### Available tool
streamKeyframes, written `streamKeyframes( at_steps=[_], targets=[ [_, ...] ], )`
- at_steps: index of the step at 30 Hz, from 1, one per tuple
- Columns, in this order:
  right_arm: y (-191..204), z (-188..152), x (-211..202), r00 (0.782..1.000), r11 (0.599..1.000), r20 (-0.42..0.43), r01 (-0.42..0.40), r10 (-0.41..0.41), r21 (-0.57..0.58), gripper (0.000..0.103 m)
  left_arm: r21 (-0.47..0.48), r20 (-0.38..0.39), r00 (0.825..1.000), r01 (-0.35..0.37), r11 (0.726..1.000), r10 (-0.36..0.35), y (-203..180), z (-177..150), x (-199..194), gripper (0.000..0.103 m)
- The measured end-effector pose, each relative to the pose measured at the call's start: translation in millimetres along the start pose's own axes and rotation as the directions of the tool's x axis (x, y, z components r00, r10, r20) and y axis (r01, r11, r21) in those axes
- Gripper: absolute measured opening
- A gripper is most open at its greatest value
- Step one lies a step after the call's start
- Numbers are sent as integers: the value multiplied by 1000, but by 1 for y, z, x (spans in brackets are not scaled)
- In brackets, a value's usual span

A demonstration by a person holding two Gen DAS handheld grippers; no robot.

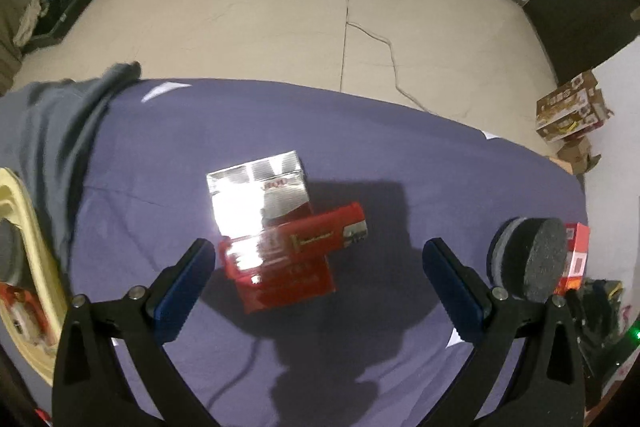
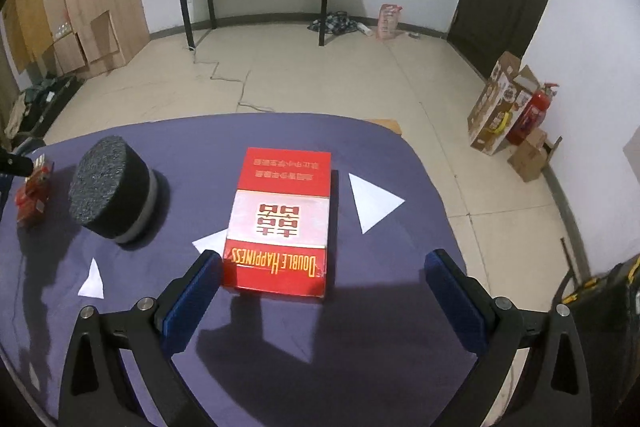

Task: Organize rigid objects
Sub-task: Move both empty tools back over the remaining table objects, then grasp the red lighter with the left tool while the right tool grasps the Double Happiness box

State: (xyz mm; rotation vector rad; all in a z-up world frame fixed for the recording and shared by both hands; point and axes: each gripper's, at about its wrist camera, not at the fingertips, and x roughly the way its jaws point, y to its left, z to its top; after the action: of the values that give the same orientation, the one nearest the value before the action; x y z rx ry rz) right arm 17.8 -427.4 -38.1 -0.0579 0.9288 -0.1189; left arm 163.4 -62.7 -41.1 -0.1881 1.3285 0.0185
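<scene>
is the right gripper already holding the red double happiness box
No, the right gripper is open, its blue pads on either side of the red Double Happiness box.

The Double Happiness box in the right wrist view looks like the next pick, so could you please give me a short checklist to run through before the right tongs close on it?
1. Right tongs open: ok, fingers spread wide with nothing between the pads.
2. Double Happiness box lying flat on the purple cloth: ok.
3. Box centred between the fingers: not ok, it sits toward the left finger, with a wide gap to the right one.
4. Black foam cylinder apart from the box: ok.
5. Left tongs out of the way: ok, open above the stacked red boxes.
6. Box full or empty: cannot tell.
</scene>
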Motion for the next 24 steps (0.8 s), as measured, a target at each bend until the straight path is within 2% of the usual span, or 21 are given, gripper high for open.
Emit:
streamKeyframes(
  at_steps=[4, 7, 12, 14, 16, 17, 18, 19, 24],
  targets=[
    [-13, 1, 1, 1000, 999, -10, -29, 30, 29, 103, -12, -21, 1000, -9, 1000, 9, -1, 1, 12, 103],
    [-7, 0, 5, 999, 999, -10, -41, 41, 28, 103, -13, 0, 1000, -3, 1000, 3, 1, 0, 12, 102],
    [6, 3, 14, 1000, 1000, -7, -5, 5, 4, 102, -17, -9, 1000, 7, 1000, -7, 9, -2, 11, 84],
    [10, 6, 20, 1000, 1000, -19, 0, 0, 2, 95, -38, -12, 999, 35, 999, -36, 17, -2, 9, 83],
    [13, 9, 24, 1000, 1000, -18, 10, -10, -1, 66, -58, -20, 997, 69, 996, -70, 25, -2, 6, 83],
    [15, 11, 25, 1000, 1000, -20, 22, -23, -7, 58, -58, -20, 997, 75, 995, -76, 26, -2, 6, 83],
    [18, 12, 27, 999, 1000, -28, 26, -26, -14, 57, -54, -16, 997, 81, 995, -82, 28, -2, 4, 80],
    [19, 13, 29, 999, 1000, -33, 16, -17, -15, 56, -46, -17, 996, 83, 996, -84, 30, -3, 3, 59],
    [21, 15, 24, 1000, 999, -10, -7, 7, -34, 56, -21, -28, 992, 124, 992, -125, 38, -5, -2, 52]
  ],
)
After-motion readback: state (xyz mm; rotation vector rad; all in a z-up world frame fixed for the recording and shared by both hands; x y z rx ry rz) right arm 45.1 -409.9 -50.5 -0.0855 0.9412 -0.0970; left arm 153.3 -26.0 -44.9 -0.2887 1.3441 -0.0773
